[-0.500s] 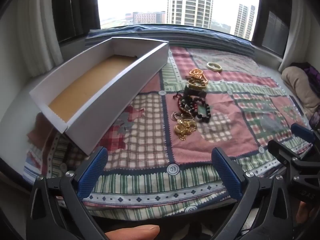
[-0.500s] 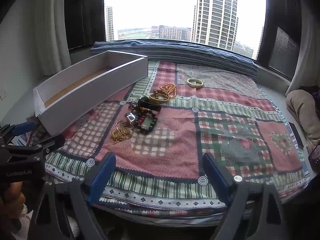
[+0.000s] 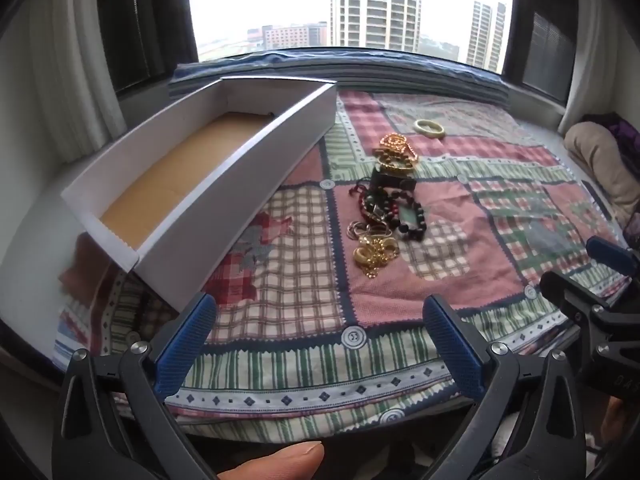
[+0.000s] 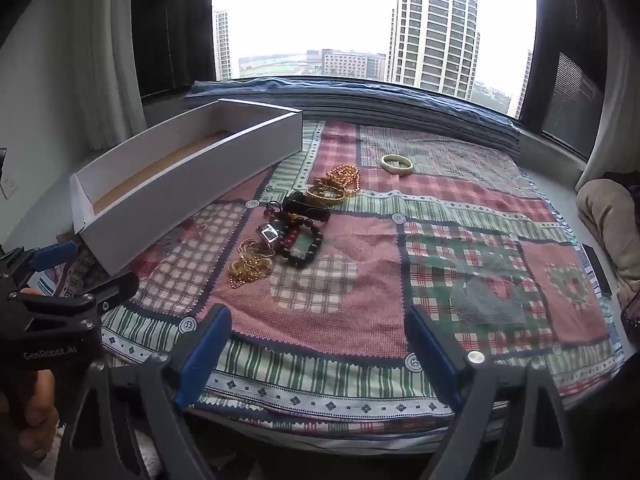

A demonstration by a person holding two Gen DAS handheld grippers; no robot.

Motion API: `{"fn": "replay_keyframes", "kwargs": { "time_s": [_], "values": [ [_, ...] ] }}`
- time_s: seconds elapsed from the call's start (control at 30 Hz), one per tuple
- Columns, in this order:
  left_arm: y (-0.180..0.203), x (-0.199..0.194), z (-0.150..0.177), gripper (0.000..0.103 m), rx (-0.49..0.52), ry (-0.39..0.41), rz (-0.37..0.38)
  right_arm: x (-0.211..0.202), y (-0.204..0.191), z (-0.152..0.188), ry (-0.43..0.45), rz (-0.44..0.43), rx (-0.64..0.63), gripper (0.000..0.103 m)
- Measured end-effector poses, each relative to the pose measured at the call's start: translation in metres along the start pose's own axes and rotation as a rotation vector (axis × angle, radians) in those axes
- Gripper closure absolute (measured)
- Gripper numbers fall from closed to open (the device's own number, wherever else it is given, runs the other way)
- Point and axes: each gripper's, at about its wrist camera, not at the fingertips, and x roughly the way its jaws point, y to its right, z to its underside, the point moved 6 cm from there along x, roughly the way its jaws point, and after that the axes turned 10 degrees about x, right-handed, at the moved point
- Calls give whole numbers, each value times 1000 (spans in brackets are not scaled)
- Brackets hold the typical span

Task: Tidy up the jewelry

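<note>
Jewelry [image 3: 380, 204] lay heaped mid-quilt [image 3: 280, 280], white box [image 3: 240, 184] waiting by its left edge; left gripper [image 3: 320, 340] & right gripper [image 4: 320, 344] hung spread, empty, near the front edge, prob. poised for a first pick.

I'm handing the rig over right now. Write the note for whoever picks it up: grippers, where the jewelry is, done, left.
Left gripper: open, empty, over the quilt's near edge.
Right gripper: open, empty, alongside it.
White box: on the left of the quilt, nothing seen inside it.
Jewelry pile: gold chains, dark bead bracelets, mid-quilt, right of the box.
Pale bangle: lies alone, beyond the pile.
Done: nothing boxed.
Left: move every piece into the box.
</note>
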Motion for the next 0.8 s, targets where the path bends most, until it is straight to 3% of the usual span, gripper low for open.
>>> {"fn": "replay_keyframes", "kwargs": {
  "time_s": [0.1,0.47,0.8],
  "values": [
    [3,-2,0,0,0,7,31,-4,11,-4,6,-11,7,13],
    [13,3,1,0,20,-15,7,-7,25,7,-21,-26,23,13],
    [23,2,-3,0,23,7,64,-4,34,7,-33,-13,48,13]
  ]
}}
